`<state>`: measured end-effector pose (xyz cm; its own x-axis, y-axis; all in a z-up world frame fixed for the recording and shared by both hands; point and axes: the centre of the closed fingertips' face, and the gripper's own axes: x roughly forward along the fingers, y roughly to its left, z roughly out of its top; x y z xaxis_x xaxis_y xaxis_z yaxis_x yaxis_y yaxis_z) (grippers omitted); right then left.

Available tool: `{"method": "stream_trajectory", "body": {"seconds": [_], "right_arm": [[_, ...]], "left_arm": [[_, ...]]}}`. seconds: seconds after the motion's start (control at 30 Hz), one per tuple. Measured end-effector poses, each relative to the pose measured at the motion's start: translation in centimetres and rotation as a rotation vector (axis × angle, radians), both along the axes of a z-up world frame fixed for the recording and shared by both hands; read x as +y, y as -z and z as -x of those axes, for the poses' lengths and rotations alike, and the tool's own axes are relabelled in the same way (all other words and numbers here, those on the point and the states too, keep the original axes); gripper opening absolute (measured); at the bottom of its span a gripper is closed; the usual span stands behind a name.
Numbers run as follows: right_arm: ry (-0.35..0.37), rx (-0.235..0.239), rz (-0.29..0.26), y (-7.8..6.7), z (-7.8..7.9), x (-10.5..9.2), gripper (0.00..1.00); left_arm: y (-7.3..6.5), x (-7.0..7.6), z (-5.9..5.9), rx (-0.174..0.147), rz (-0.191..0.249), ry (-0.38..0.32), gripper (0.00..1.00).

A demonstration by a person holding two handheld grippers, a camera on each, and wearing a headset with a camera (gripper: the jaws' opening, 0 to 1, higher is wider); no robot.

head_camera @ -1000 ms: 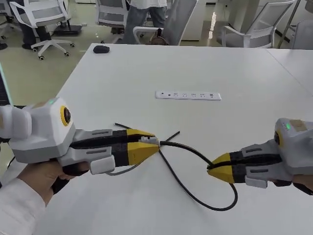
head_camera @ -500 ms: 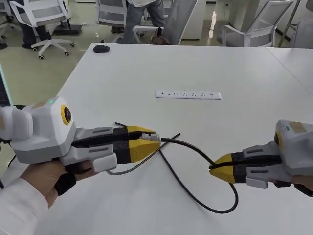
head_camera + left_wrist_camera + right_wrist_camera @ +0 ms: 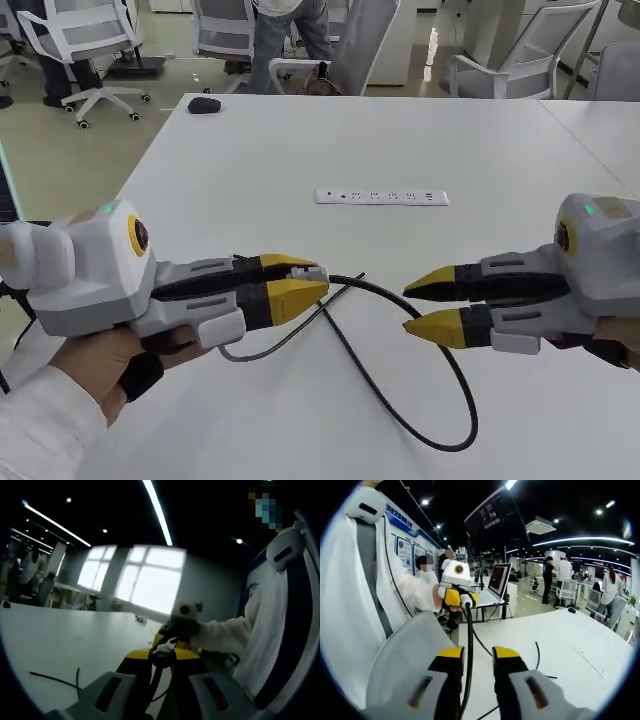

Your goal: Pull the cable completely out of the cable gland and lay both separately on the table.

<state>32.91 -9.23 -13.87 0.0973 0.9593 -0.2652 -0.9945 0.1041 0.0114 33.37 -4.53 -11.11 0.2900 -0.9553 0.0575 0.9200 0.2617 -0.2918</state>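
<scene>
- The left claw (image 3: 319, 280), held in the person's hand (image 3: 95, 360) above the near-left part of the counter (image 3: 400, 140), is clamped on the cable gland (image 3: 316, 272). The left gripper view shows the gland's pale ring (image 3: 162, 653) pinched between the yellow tips.
- The black cable (image 3: 455, 375) comes straight out of the gland's mouth, so it is not pulled free. From there it runs right, drops into a wide loop toward the near edge of the counter, and crosses back under itself. Its loose end points toward the middle of the counter.
- The right claw (image 3: 405, 308) has its jaws apart, just right of the gland. In the right gripper view the cable (image 3: 469, 650) passes through the gap between the two tips and nothing is pinching it.
- Nothing is laid down separately yet: the gland is held in the air and is joined to the cable.
- By my reading the task is at an early stage. What is left:
  - closing the right claw on the cable
  - drawing the whole length out through the gland, probably in more than one pull given how much slack there is
  - setting gland and cable down well apart
- A thin grey wire (image 3: 270, 340) lies under the left claw; I cannot tell what it belongs to.
- A white power strip (image 3: 382, 197) lies flat near the counter's middle, well clear of the work.
</scene>
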Motion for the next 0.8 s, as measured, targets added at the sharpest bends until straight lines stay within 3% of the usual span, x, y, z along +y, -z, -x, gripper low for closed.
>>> {"method": "stream_trajectory", "body": {"seconds": [0.1,0.23,0.57,0.67,0.8], "right_arm": [[-0.036,-0.009,-0.011,-0.8,0.5,1.1,0.21],[-0.071,-0.044,0.013,-0.6,1.0,2.4,0.19],[-0.093,-0.043,0.036,0.2,0.9,2.7,0.11],[-0.104,-0.046,0.036,0.3,0.9,2.7,0.02],[-0.100,-0.048,0.032,0.3,0.7,2.8,0.02]], "left_arm": [[0.1,-0.6,0.2,0.001,-0.006,0.009,0.16],[0.0,-1.2,0.3,-0.004,-0.009,0.016,0.16],[0.0,-1.6,0.6,-0.008,-0.016,0.023,0.16],[0.0,-1.6,0.5,-0.008,-0.017,0.019,0.16],[0.1,-1.5,0.4,-0.008,-0.019,0.019,0.16]]}}
